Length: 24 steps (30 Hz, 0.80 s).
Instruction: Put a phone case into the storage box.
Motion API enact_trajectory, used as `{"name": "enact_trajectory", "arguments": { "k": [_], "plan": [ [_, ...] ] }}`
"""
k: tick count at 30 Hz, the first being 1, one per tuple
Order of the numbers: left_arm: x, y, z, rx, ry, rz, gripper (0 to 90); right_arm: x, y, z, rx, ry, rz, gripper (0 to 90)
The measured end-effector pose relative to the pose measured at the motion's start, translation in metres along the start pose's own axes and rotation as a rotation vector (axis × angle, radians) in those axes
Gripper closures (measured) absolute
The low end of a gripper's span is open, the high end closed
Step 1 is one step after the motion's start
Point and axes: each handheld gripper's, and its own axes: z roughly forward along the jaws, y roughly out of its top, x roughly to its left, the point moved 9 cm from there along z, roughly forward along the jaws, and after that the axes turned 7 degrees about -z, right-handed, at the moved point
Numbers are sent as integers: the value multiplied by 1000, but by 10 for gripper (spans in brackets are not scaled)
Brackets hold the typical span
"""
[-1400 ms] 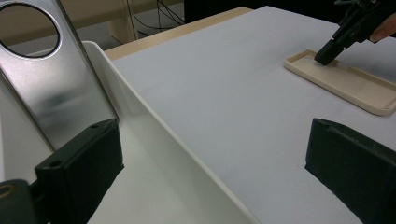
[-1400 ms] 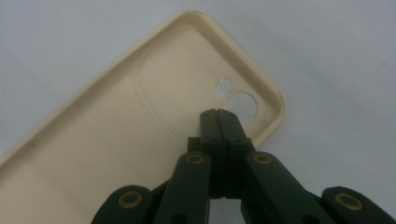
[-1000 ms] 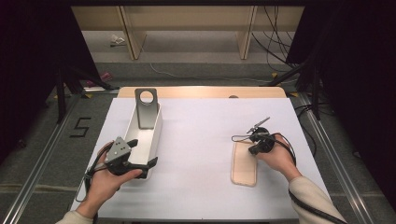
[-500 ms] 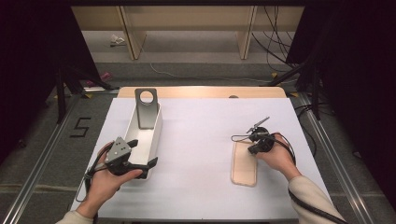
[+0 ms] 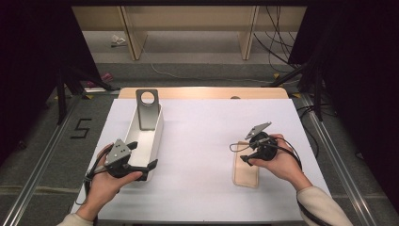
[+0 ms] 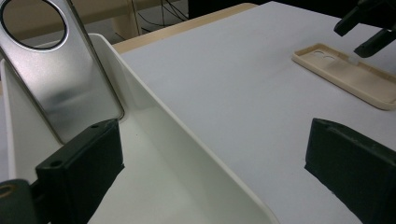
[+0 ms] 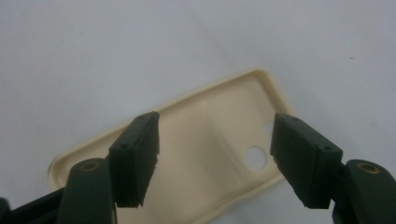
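The right gripper (image 7: 215, 163) has just been opening; its fingers (image 7: 135, 156) stand wide above the case (image 7: 205, 140), gripping nothing. The cream case lies hollow side up on the white tabletop (image 5: 207, 136), camera holes showing. The left gripper (image 6: 210, 182) is open, straddling a wall of the tray (image 5: 141, 155), which holds a metal stand (image 5: 147, 109).

Below my right gripper (image 7: 215, 158), black-jawed, lies a cream phone case (image 7: 201, 154) on plain white table (image 5: 207, 127). My left gripper (image 6: 210, 177), black too, straddles a white tray (image 6: 154, 140) wall beside a silver metal stand (image 6: 60, 79).
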Motion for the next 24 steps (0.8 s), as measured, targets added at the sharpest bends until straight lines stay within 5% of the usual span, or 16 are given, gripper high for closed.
{"name": "enact_trajectory", "arguments": {
  "k": [12,24],
  "plan": [
    [-1,-3,1,10,-2,7,37,35,-9,-8,82,65,-253,241],
    [-3,-2,1,4,-6,1,37,50,-19,-4,192,97,-333,270]
  ]
}}
